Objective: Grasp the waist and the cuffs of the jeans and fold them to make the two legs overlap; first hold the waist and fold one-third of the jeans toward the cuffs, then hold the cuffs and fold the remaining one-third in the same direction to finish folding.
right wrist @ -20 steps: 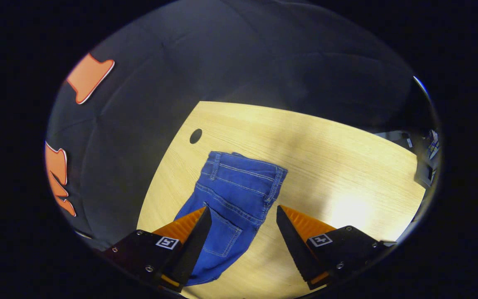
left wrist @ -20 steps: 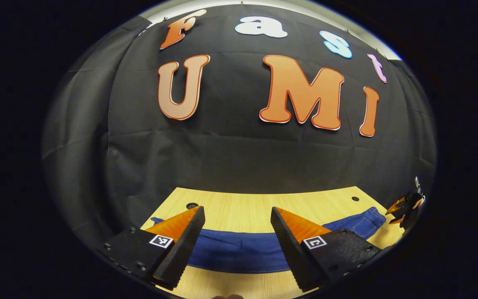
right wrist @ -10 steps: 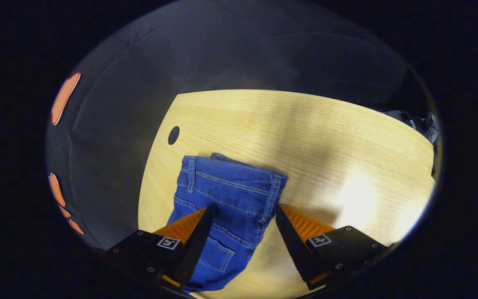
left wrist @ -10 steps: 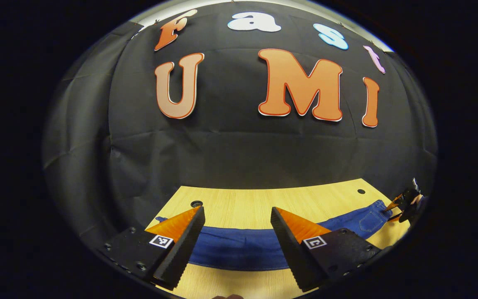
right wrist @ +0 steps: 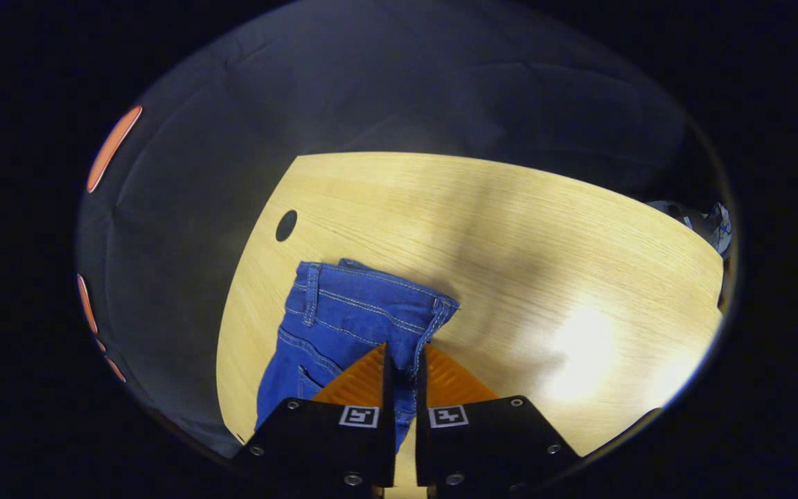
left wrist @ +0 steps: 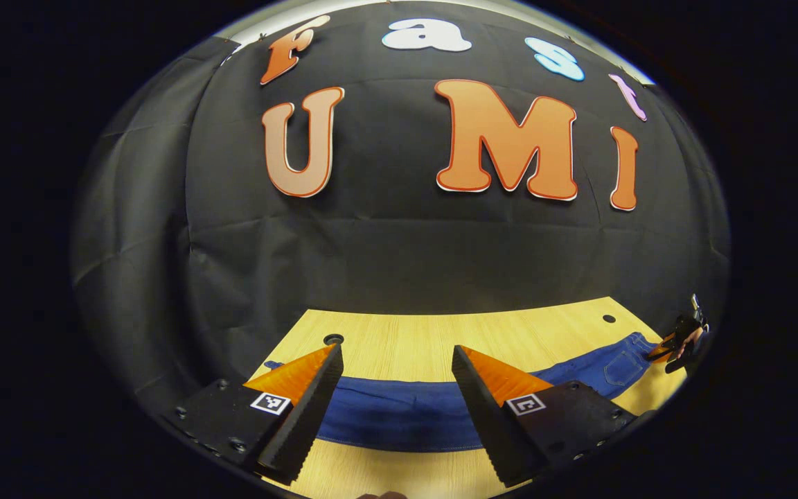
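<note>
A pale wooden table (right wrist: 510, 229) with a round cable hole (right wrist: 286, 225) at its upper left stands against black cloth. Blue jeans (right wrist: 343, 326) lie lower left of centre, the right gripper (right wrist: 400, 360) closed on their waist edge. In the left gripper view, the left gripper (left wrist: 395, 360) hangs wide apart, empty, over the jeans' legs (left wrist: 399, 416)
</note>
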Tool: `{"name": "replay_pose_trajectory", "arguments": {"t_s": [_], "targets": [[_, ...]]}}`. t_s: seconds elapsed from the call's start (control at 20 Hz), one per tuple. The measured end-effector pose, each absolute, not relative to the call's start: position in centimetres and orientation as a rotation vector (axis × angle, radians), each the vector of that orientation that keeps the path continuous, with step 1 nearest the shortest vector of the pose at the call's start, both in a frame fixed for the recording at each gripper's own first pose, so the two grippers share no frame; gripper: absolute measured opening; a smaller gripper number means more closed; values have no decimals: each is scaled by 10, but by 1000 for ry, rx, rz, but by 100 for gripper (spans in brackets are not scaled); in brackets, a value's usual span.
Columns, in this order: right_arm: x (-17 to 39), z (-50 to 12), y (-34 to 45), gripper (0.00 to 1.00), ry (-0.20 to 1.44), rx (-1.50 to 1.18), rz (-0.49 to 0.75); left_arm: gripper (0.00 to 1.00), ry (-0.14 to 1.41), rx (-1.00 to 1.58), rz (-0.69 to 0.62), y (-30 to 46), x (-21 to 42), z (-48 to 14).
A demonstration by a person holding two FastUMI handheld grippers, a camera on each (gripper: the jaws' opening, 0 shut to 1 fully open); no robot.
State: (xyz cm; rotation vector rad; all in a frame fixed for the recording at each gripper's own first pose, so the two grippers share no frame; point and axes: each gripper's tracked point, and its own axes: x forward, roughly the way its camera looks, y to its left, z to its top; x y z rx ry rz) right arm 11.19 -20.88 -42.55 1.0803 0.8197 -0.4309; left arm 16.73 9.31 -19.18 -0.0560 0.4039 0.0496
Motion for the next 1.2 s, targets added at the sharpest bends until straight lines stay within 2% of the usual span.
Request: {"name": "replay_pose_trajectory", "arguments": {"t_s": [0.15,0.5,0.95,1.2], "targets": [[118,-393,-205,12,719,1083,-372,97,410,-70,47,97,168,-196],[116,-326,-167,12,643,955,-252,97,393,-103,26,113,166,-194],[121,-238,-28,11,611,733,-16,98,374,-149,54,166,160,-200],[114,-224,48,11,638,668,82,98,381,-181,89,202,155,-211]]}}
